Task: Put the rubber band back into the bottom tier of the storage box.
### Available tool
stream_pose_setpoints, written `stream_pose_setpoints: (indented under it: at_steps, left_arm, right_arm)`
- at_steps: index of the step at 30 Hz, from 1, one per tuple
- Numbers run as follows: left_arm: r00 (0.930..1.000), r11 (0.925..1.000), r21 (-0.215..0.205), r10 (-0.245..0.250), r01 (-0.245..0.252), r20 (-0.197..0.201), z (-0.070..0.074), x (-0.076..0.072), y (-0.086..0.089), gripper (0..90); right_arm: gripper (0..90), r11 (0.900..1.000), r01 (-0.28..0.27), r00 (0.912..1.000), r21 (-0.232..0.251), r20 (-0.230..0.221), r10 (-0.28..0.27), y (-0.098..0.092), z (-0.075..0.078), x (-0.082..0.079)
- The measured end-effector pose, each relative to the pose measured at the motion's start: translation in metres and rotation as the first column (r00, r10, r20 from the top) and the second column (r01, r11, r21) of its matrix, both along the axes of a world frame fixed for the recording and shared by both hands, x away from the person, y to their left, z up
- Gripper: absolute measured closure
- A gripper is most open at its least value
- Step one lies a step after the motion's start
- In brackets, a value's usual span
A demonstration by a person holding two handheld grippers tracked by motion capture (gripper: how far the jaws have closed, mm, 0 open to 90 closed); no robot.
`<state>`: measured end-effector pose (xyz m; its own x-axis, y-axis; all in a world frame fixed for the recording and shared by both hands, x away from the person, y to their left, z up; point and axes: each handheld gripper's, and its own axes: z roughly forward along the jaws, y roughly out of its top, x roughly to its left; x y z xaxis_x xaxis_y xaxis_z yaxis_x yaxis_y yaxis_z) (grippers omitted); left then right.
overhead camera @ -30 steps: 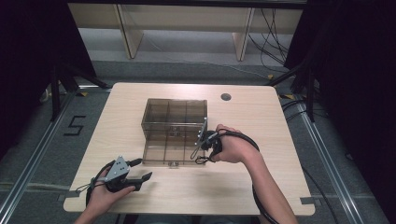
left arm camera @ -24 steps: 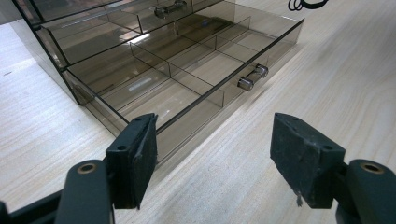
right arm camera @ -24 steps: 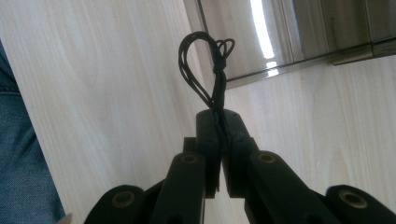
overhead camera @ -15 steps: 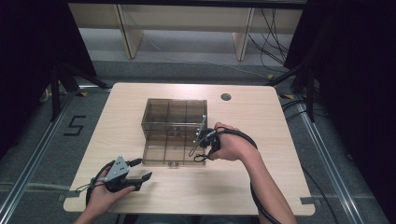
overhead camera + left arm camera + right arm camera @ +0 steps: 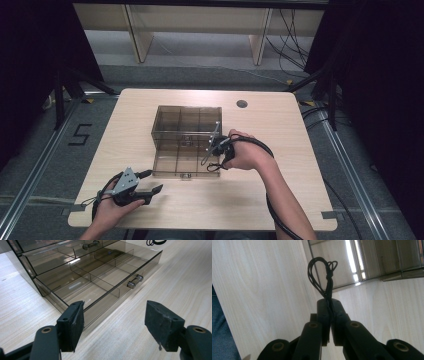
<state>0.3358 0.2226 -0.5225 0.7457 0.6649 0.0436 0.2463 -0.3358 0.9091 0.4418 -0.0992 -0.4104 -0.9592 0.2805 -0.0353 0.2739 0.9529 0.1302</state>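
While the left gripper [image 5: 150, 191] rests on the pale wooden table [image 5: 280, 200] near its front left corner, its jaws stand wide apart with nothing between them, and they point toward the pulled-out lower drawer [image 5: 100, 287] of the smoky translucent plastic organiser box [image 5: 186, 135]. In the left gripper view that drawer lies just ahead, its front wall slanting across the frame and its small silver bar handle [image 5: 134, 281] off toward the right jaw.

Further right, the right gripper [image 5: 216, 154] hovers at the drawer's right front corner, tipped downward. Its jaws are pressed together on a thin black looped cord [image 5: 324, 277], which sticks out past the pads with its long axis running straight on from the jaws; the loop's far end overlaps the drawer's edge in the right gripper view.

The cord sits just outside or above the drawer's right wall, with the open compartments lying to the gripper's left as seen from above. The right hand is plainly the nearer one, so carrying the cord a little leftward over a compartment looks like the next move.
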Motion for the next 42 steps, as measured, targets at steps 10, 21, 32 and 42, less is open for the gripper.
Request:
stream_pose_setpoints:
  at_steps: [10, 21, 32, 42]
  left_arm:
    - [1.0, 1.0, 0.001, 0.0, 0.0, 0.0, 0.0, 0.0, 0.0, 31.6]
    - [1.0, 1.0, 0.0, 0.001, -0.001, -0.001, 0.0, 0.0, 0.0, 31.6]
    - [1.0, 1.0, 0.001, 0.001, -0.001, -0.001, 0.0, 0.0, 0.0, 31.6]
    - [1.0, 1.0, -0.007, 0.001, -0.001, -0.002, 0.0, 0.0, 0.0, 31.6]
  right_arm:
    - [87.8, 1.0, -0.005, 1.0, 0.004, 0.003, 0.005, 0.003, 0.0, 0.004]
    - [87.8, 1.0, 0.003, 1.0, 0.003, 0.002, -0.003, 0.005, -0.002, 0.01]
    - [87.7, 1.0, 0.02, 0.9998, 0.006, 0.002, -0.02, 0.009, -0.004, 0.012]
    - [87.7, 1.0, 0.007, 1.0, 0.004, -0.001, -0.007, 0.013, -0.006, 0.016]
